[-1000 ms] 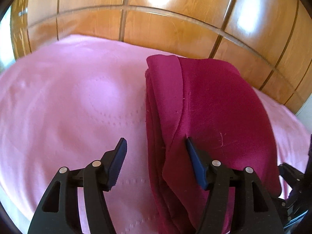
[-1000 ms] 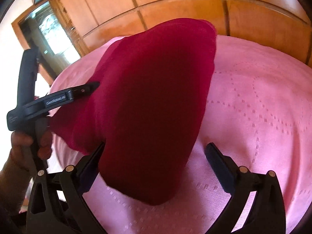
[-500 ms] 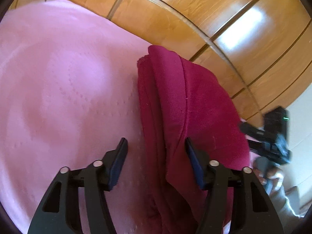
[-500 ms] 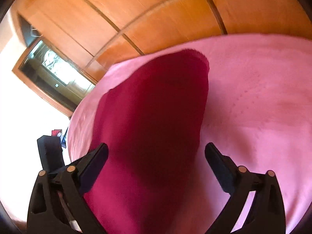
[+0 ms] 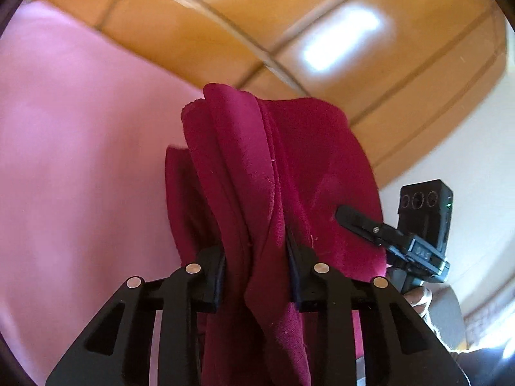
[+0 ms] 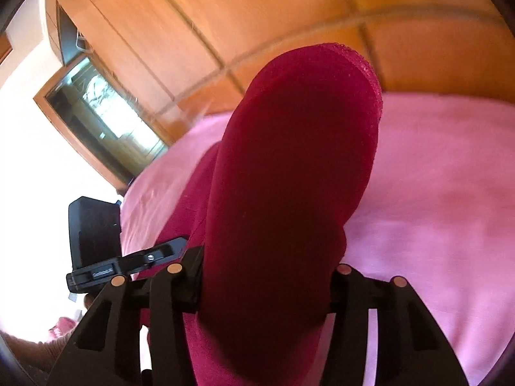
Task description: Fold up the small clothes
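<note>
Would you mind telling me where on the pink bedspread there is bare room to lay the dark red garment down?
Bare pink bedspread lies left of the dark red garment, up to the wooden panelling, and also on its other side. The near middle is crowded: the left gripper and right gripper are both closing on the cloth.

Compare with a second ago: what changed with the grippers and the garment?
Both grippers went from wide open to closing on the folded maroon garment: left gripper pinches its edge, right gripper clamps the thick fold. The garment now bunches up between them. Same pink bedspread and wooden panels.
</note>
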The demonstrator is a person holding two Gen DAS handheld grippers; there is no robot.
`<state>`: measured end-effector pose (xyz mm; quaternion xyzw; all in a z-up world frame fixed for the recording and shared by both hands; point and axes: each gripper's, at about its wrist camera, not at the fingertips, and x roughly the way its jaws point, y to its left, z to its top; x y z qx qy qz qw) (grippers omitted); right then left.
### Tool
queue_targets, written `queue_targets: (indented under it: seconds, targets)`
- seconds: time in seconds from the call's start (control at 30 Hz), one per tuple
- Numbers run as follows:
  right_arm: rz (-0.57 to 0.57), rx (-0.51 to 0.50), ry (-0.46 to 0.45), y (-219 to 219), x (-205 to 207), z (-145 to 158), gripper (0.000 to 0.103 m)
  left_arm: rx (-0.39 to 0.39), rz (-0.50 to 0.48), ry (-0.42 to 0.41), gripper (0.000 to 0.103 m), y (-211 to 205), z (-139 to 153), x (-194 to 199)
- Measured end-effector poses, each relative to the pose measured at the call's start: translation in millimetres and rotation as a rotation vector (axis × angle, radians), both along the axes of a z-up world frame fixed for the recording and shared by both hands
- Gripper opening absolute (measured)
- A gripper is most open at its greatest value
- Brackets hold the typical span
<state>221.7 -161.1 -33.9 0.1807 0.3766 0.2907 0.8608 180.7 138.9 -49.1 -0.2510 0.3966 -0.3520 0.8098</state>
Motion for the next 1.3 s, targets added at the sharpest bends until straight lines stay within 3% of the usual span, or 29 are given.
queue_targets:
  seconds: [0.17,0.3,0.37,0.5,0.57,0.63,0.67,0.73,0.87,0.97,1.07,1.17,1.3]
  targets:
    - [-0.164,-0.036,-0.047,-93.8,-27.7,19.7,0.048,0.024,-0.178,-0.045,0.030,-109.2,21.9,17.4]
    - [-0.319,-0.068,-0.014,-165.8,-40.4,8.8,0.048,0.085,-0.301,-0.052,0.030,-202.2,26.1,29.8]
    - [-0.391,-0.073,0.026,-197.0,-44.1,-6.1,0.049,0.155,-0.364,-0.046,0.030,-254.5,20.0,34.7]
    - [-0.474,-0.087,0.155,-230.9,-44.6,-55.8,0.059,0.334,-0.407,-0.074,0.030,-311.8,-3.9,33.3]
    - [-0.515,-0.056,0.163,-236.5,-49.1,-66.5,0.077,0.348,-0.389,-0.089,0.031,-315.9,-6.2,30.5]
    - [-0.579,-0.075,0.135,-238.0,-58.5,-61.7,0.088,0.368,-0.356,-0.104,0.032,-314.2,-2.0,25.1]
    - [-0.611,-0.101,0.107,-240.9,-64.3,-55.0,0.088,0.387,-0.327,-0.136,0.032,-312.0,3.7,18.9]
    - [-0.648,-0.164,0.037,-231.8,-81.9,-36.6,0.084,0.405,-0.290,-0.175,0.035,-305.3,9.6,12.5]
    - [-0.587,-0.258,-0.053,-194.3,-112.0,-9.3,0.068,0.448,-0.228,-0.239,0.035,-295.8,15.0,5.9]
    - [-0.522,-0.282,-0.047,-165.6,-129.3,-13.5,0.050,0.506,-0.191,-0.257,0.045,-294.1,5.1,-0.5]
    - [-0.486,-0.352,-0.003,-137.4,-137.7,-39.7,0.050,0.519,-0.155,-0.245,0.049,-299.5,-5.1,6.0]
    - [-0.524,-0.406,0.002,-130.0,-142.0,-64.2,0.050,0.530,-0.135,-0.263,0.052,-302.8,-11.8,7.6]
    - [-0.553,-0.412,-0.001,-127.7,-144.3,-63.5,0.054,0.537,-0.095,-0.248,0.060,-286.7,-4.1,-5.1]
